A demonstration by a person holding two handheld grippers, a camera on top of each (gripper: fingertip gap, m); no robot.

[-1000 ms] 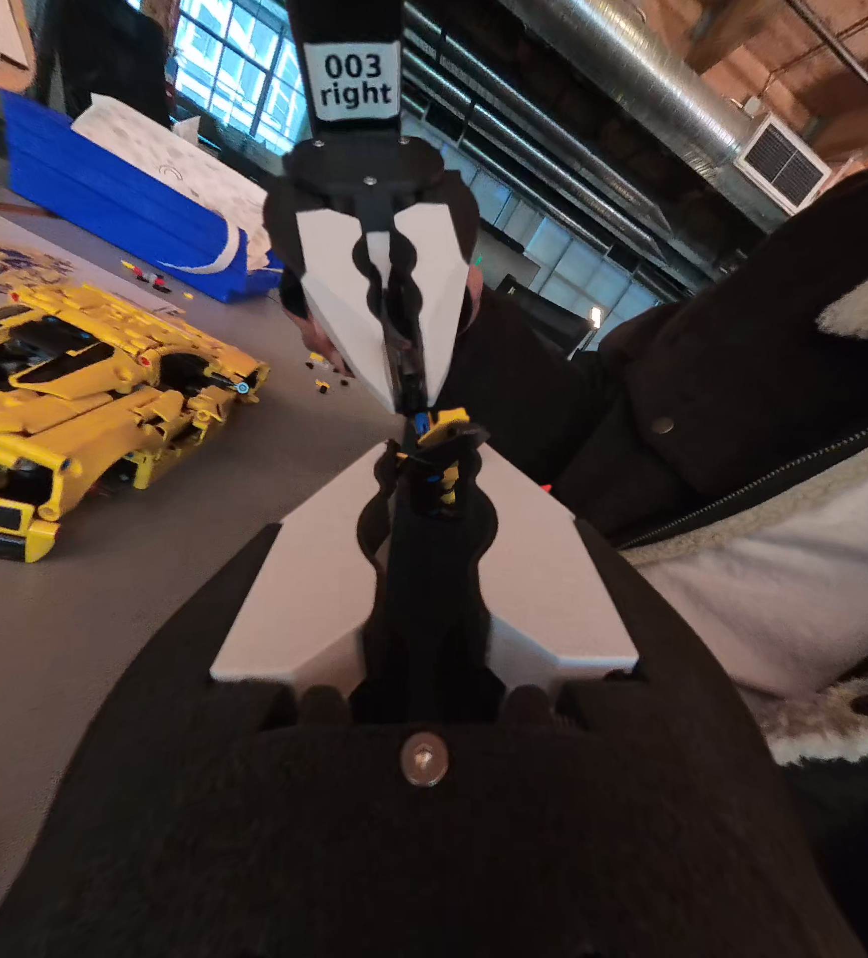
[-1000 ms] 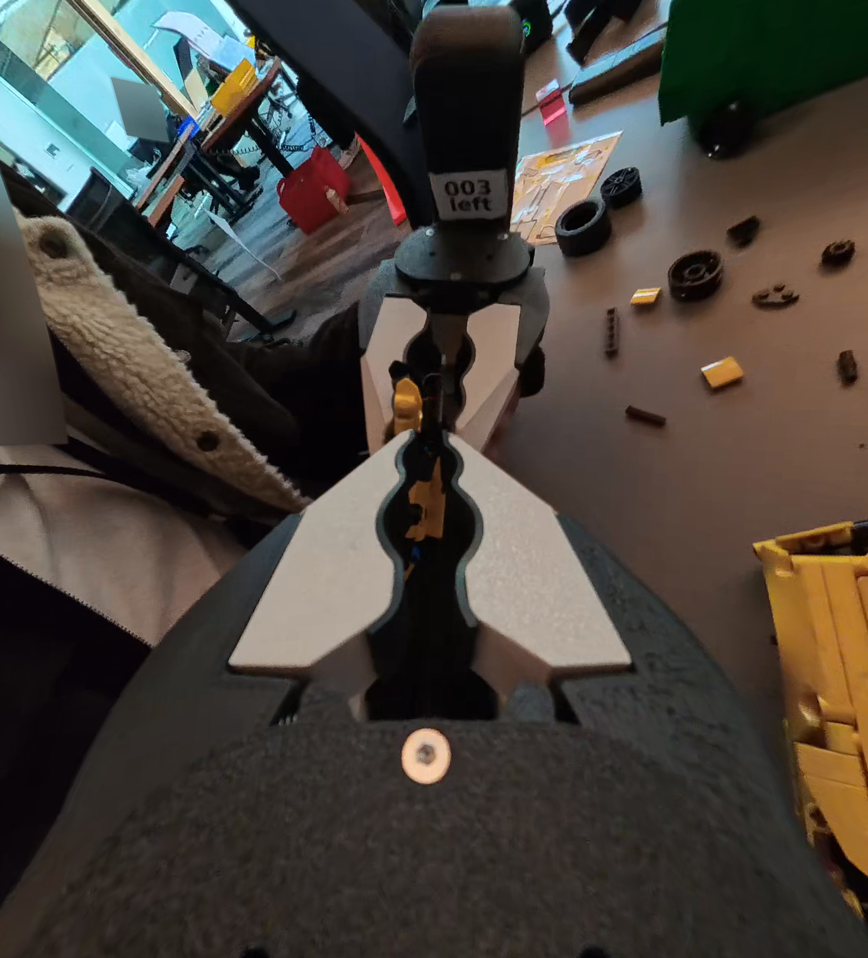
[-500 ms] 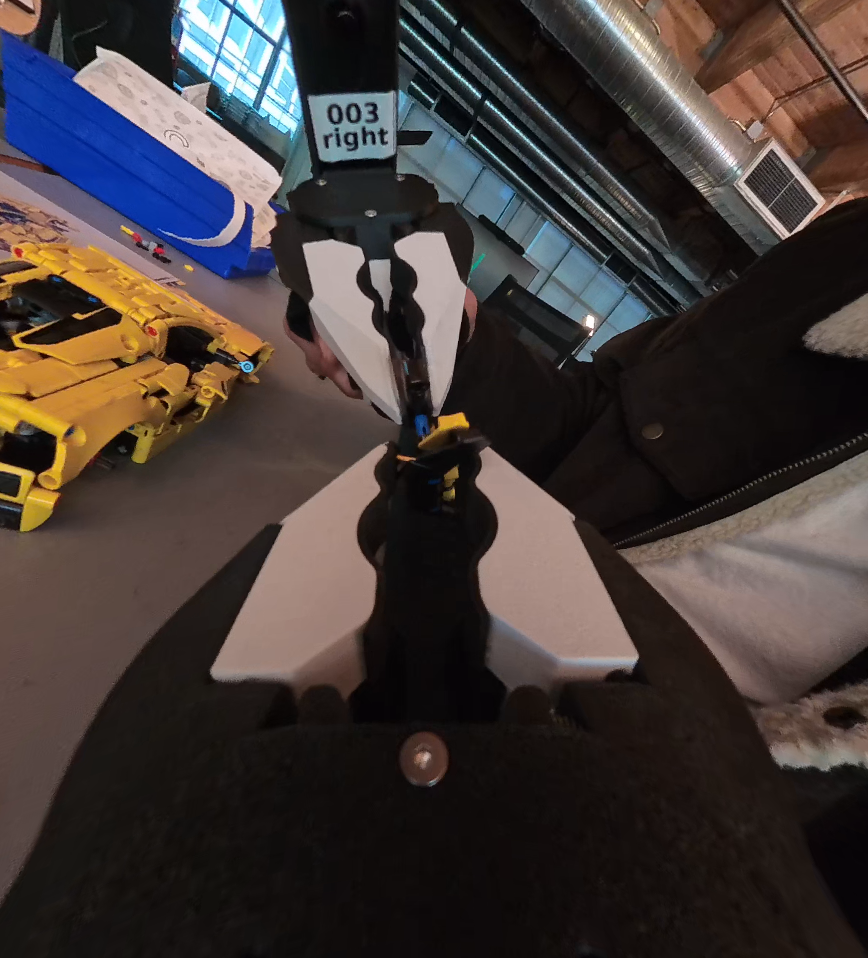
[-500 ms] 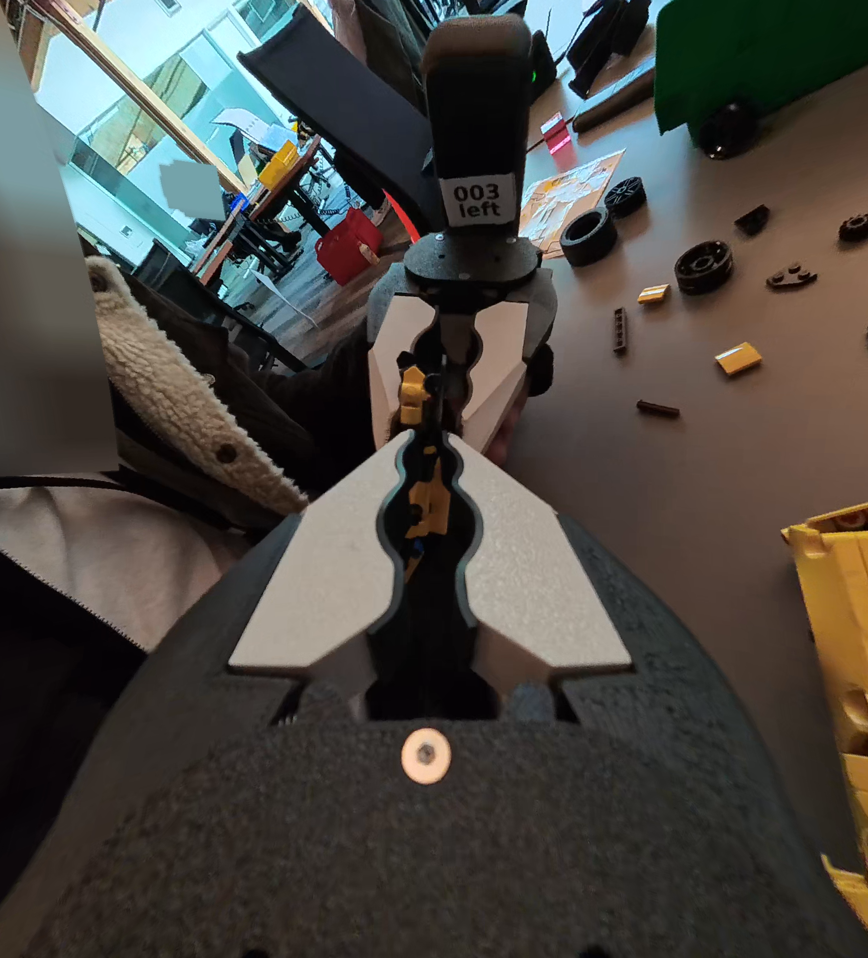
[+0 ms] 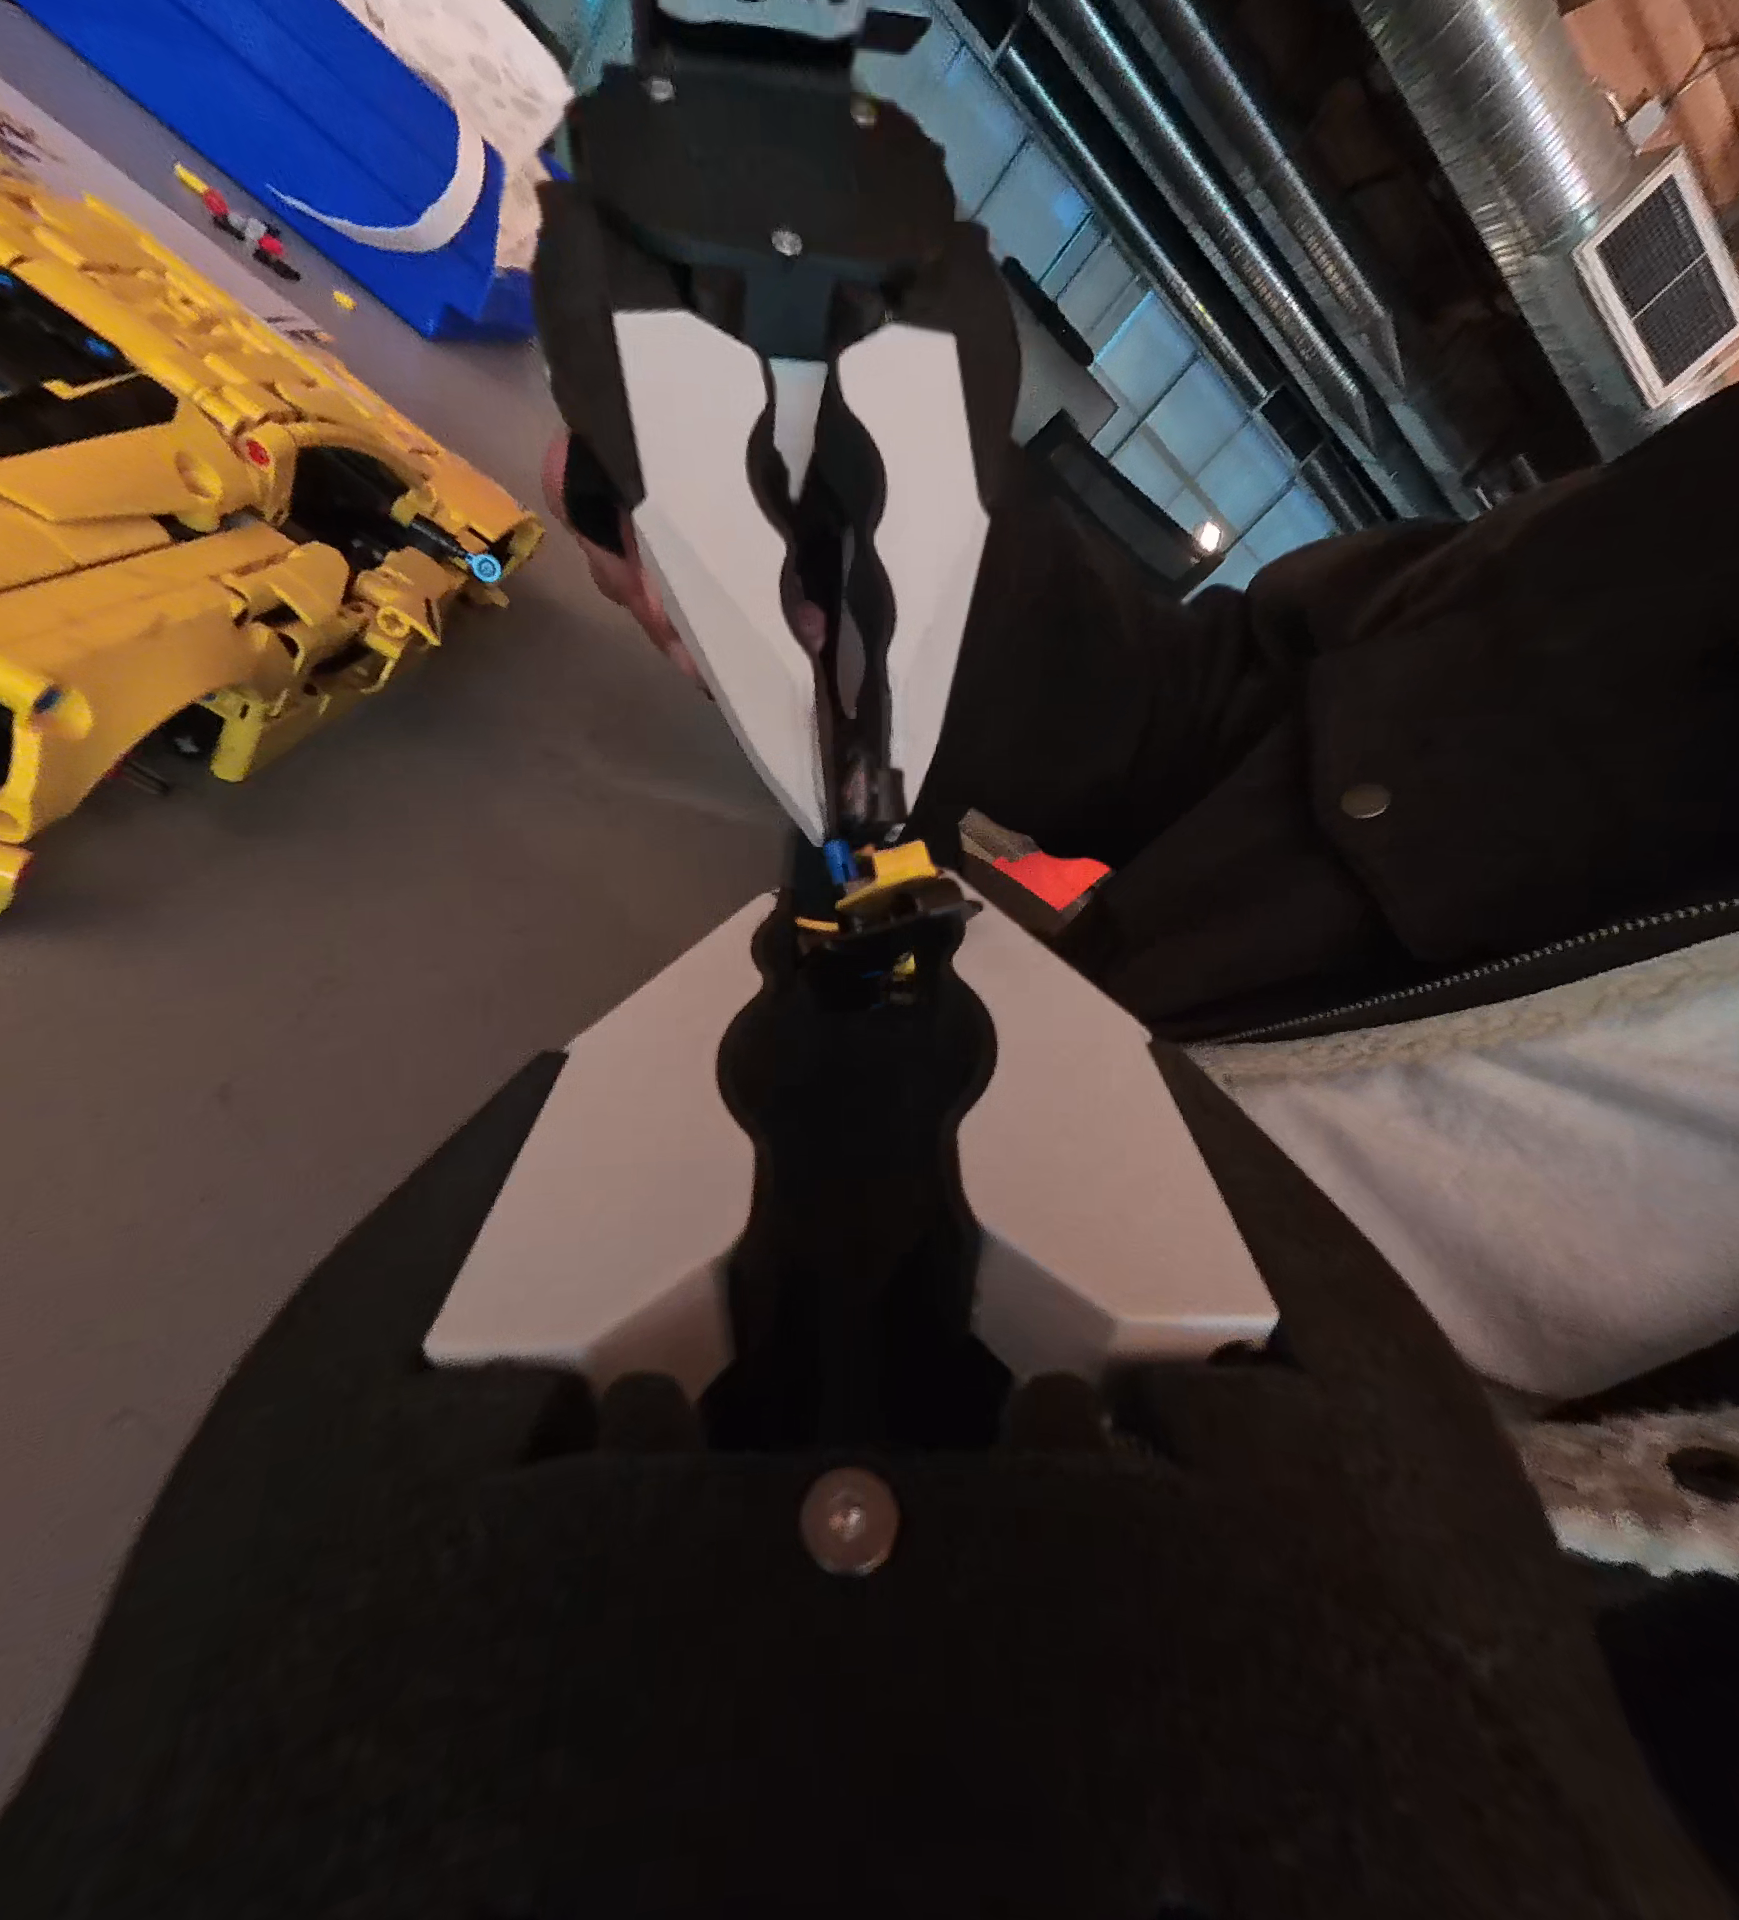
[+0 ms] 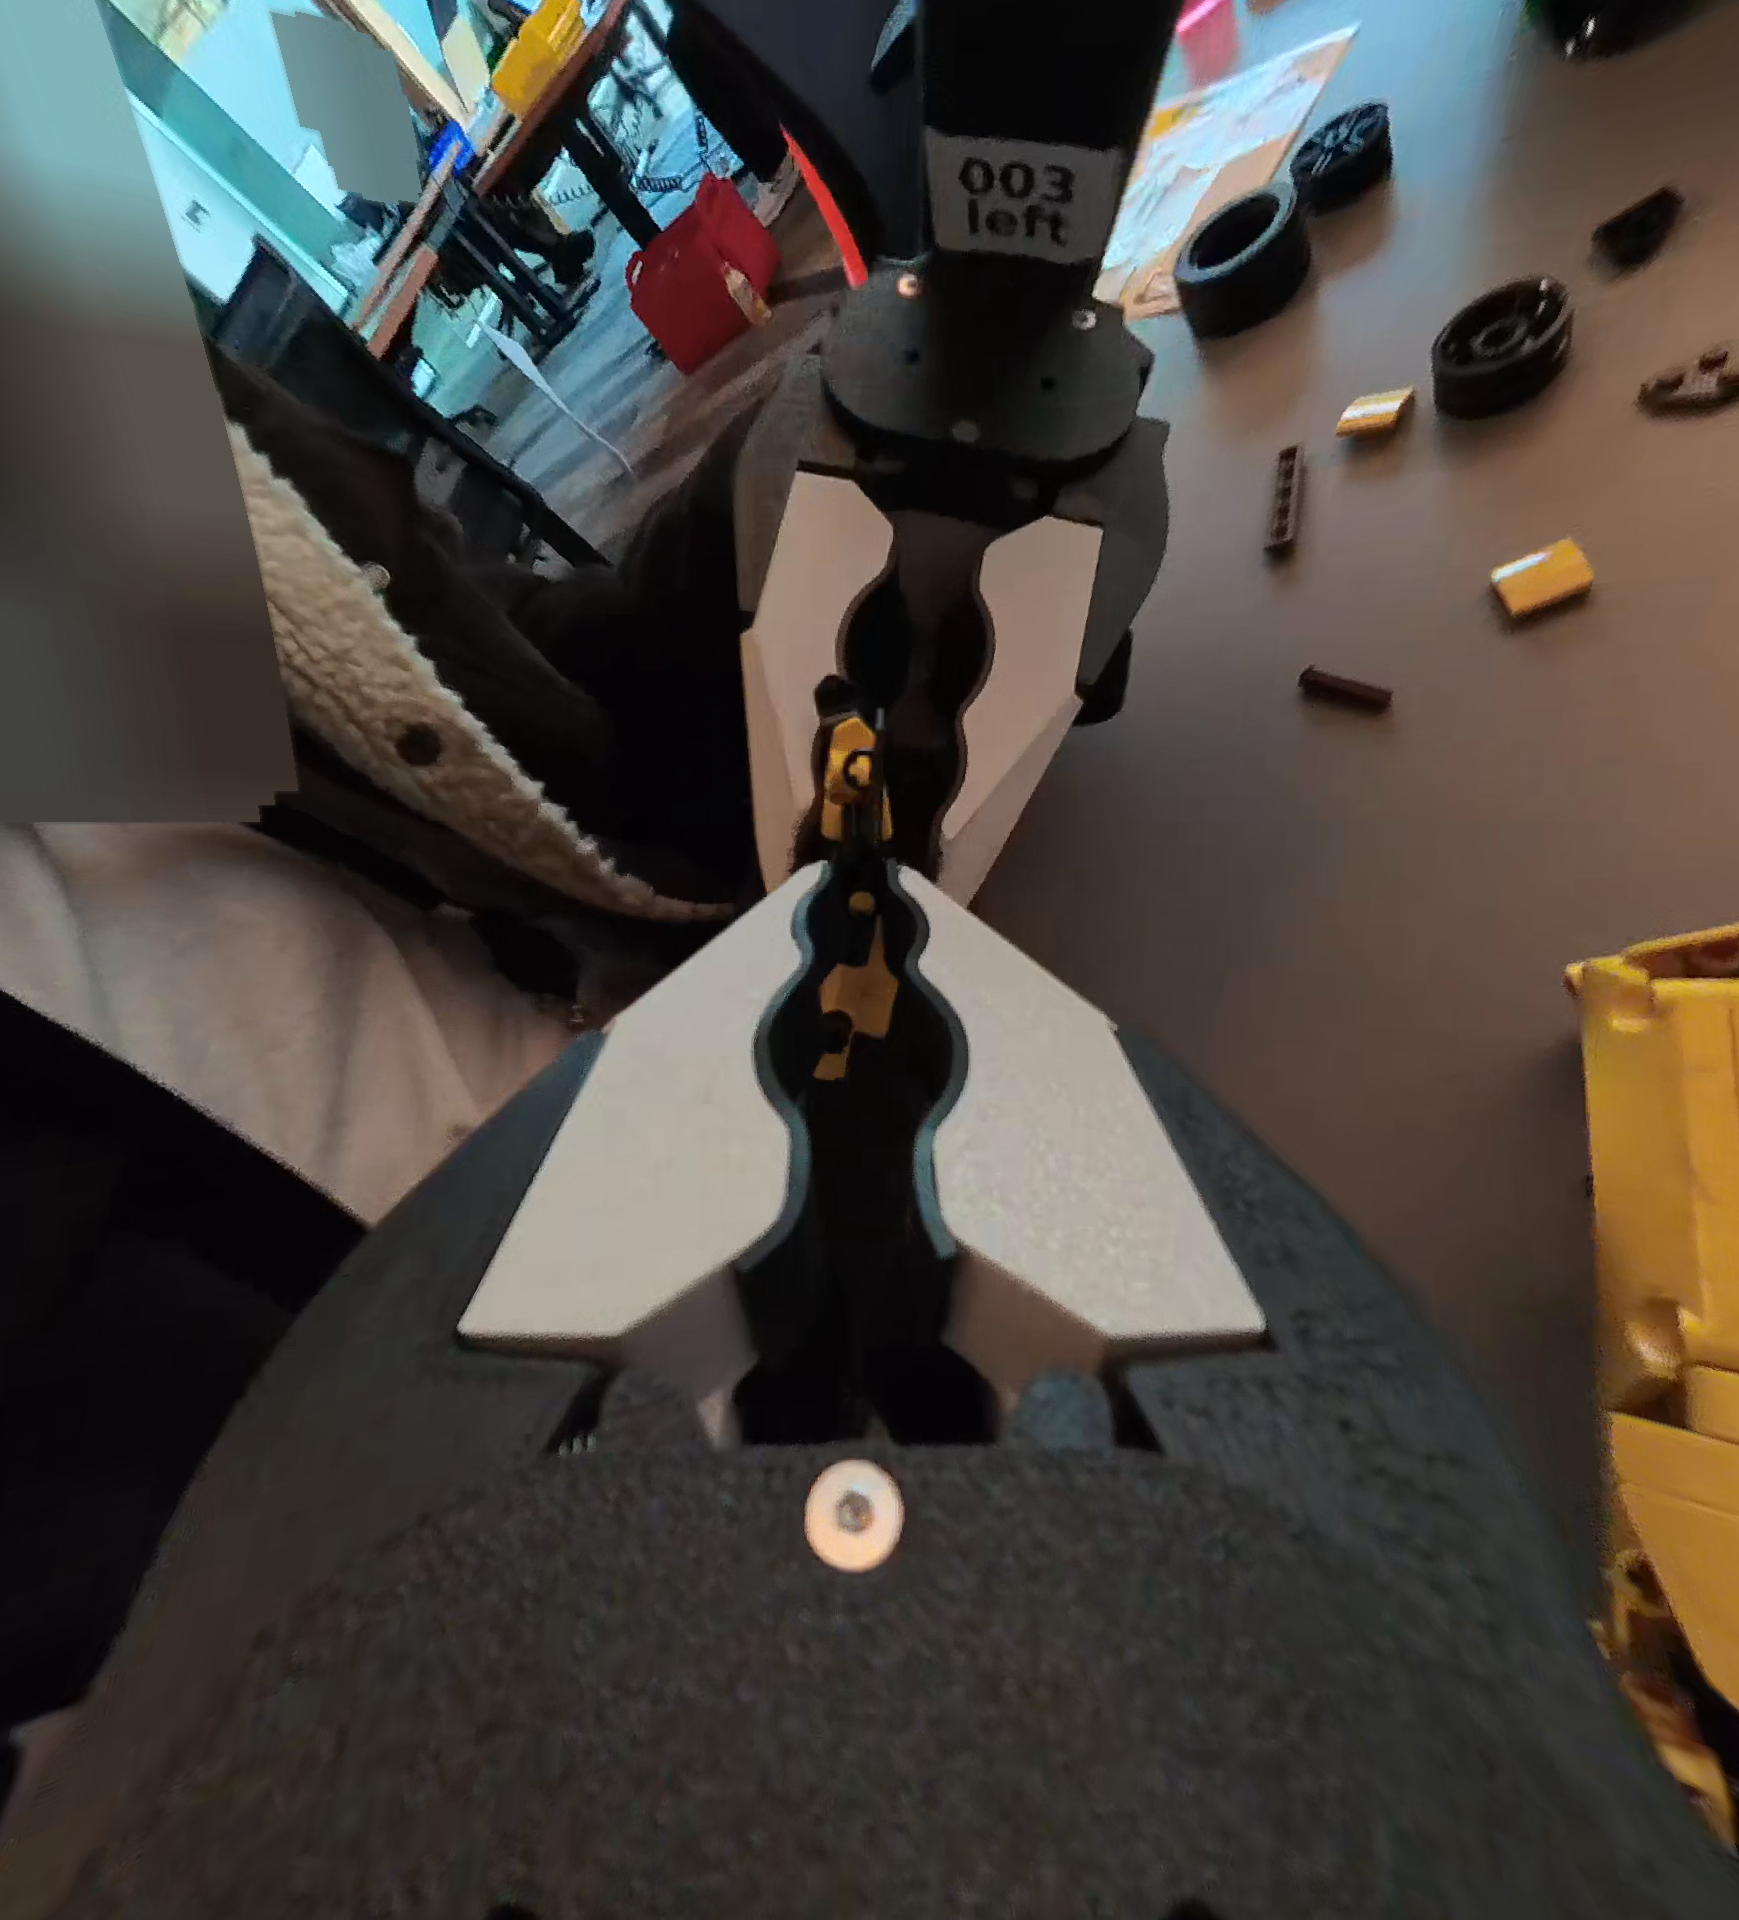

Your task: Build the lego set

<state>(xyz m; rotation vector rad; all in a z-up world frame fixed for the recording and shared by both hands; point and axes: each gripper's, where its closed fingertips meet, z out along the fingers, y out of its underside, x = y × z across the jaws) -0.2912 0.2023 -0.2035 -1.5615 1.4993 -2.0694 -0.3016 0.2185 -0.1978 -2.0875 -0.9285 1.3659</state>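
the left gripper (image 5: pixel 860 914) and the right gripper (image 6: pixel 857 883) meet tip to tip in the air above the grey table (image 5: pixel 221 1091), each pinching part of a small yellow-and-black lego assembly (image 5: pixel 880 883). in the left wrist view the left gripper's fingers are pressed together on the assembly's black and yellow end, with a yellow block and a blue pin showing just past the tips. the right gripper (image 5: pixel 834 821) comes from the far side, its white fingers narrowed to a point that touches the blue pin. in the right wrist view the right gripper's fingers are closed on yellow and black pieces (image 6: pixel 849 1013) seen in the slot between them, and the left gripper (image 6: pixel 870 821) faces it, clamped on a yellow piece standing beside a thin black part. whether the two held parts are already joined cannot be told.

taking that assembly as the landmark: the large yellow lego car (image 5: pixel 148 540) sits on the table well to its left in the left wrist view, with a blue bin (image 5: pixel 304 135) beyond the car. in the right wrist view the car (image 6: pixel 1717 1299) lies to the lower right of the assembly, and loose parts lie beyond it on the table: a black tyre (image 6: pixel 1244 255), a black wheel hub (image 6: pixel 1499 348), two yellow tiles (image 6: pixel 1540 577), a black beam (image 6: pixel 1286 504) and an instruction booklet (image 6: pixel 1229 135). the person's dark, fleece-lined jacket (image 5: pixel 1416 727) is close behind the assembly.
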